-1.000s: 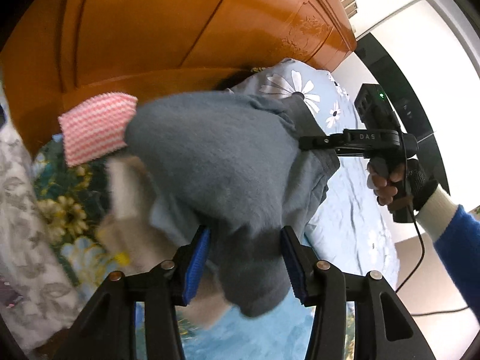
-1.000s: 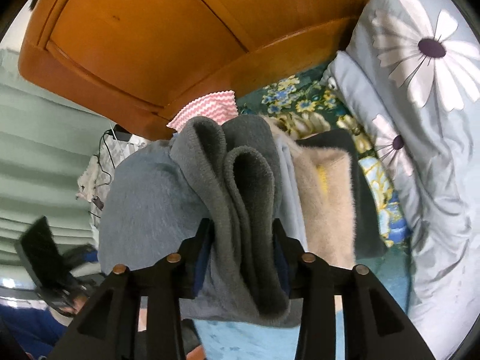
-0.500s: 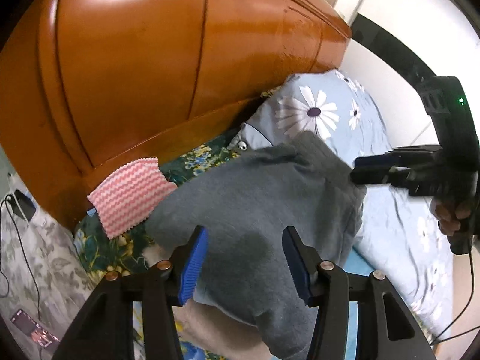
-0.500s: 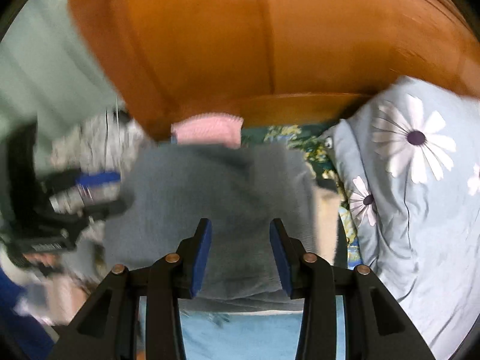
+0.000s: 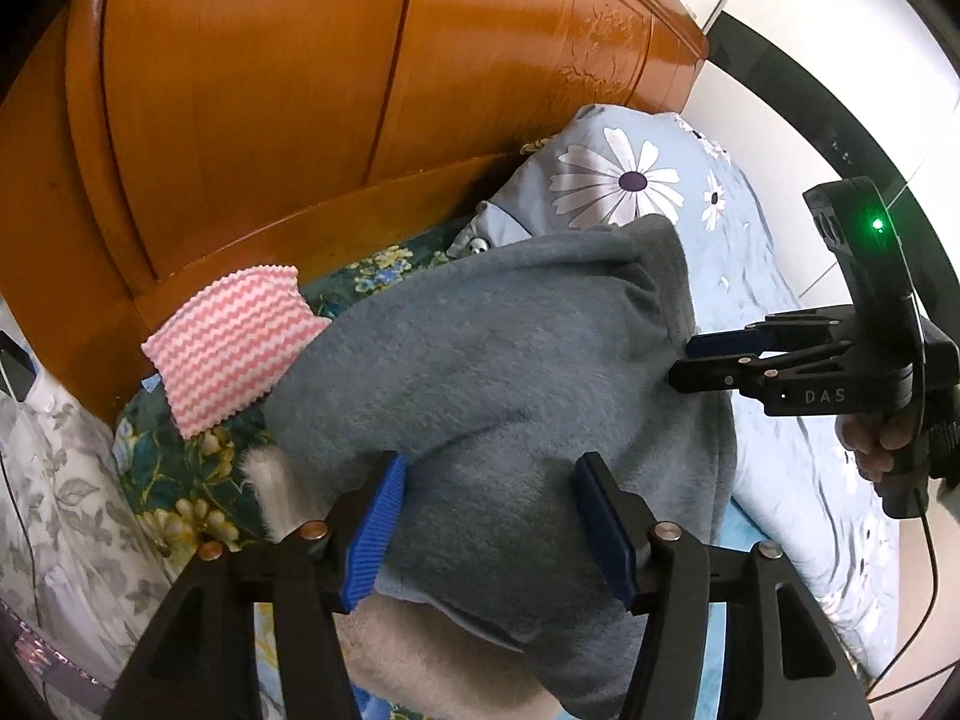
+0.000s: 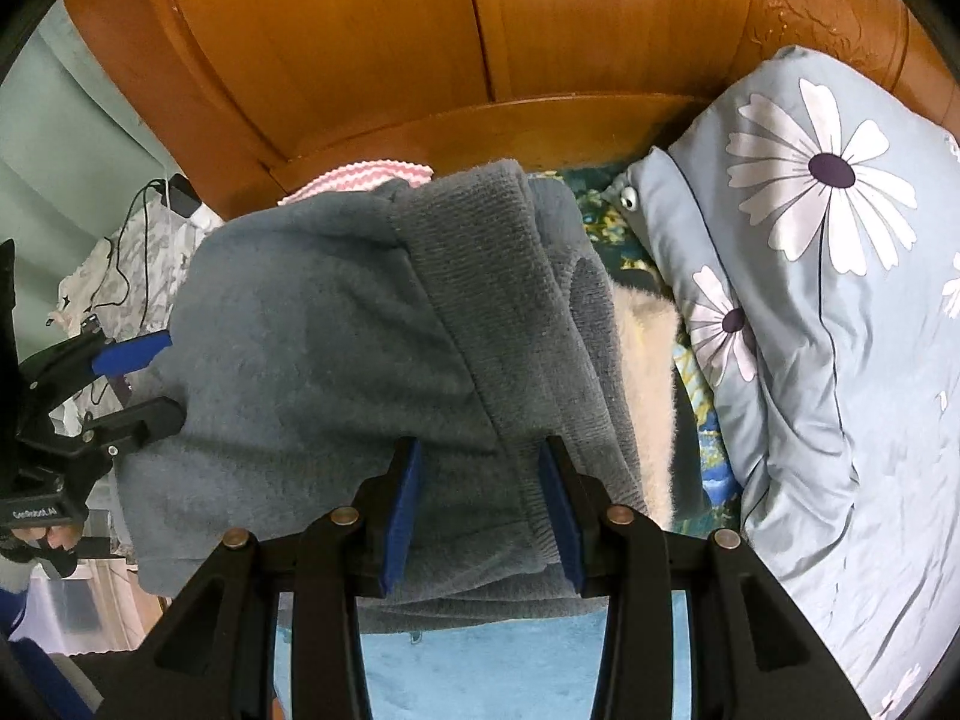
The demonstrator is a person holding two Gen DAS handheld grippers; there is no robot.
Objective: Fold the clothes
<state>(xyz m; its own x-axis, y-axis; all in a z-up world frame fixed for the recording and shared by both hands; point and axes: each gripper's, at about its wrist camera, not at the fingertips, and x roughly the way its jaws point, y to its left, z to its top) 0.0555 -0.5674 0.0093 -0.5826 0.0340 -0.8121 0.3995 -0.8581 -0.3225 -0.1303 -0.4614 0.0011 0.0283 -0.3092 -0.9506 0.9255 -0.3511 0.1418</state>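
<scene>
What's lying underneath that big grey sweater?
A cream fluffy garment peeks out from under the grey sweater, on a dark floral cloth. How far it runs beneath, and whether anything else is there, is covered.

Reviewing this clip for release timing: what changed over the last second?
The right gripper, clamped on the folded grey garment a second ago, has let go and now stands open around it. The garment now lies on the cream clothes. The left gripper stayed open; the pink striped cloth stayed put.

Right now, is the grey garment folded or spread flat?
Folded. The grey garment lies doubled over on the stack, its ribbed hem layered over itself, atop a cream fleece piece. How many folds: cannot tell.
</scene>
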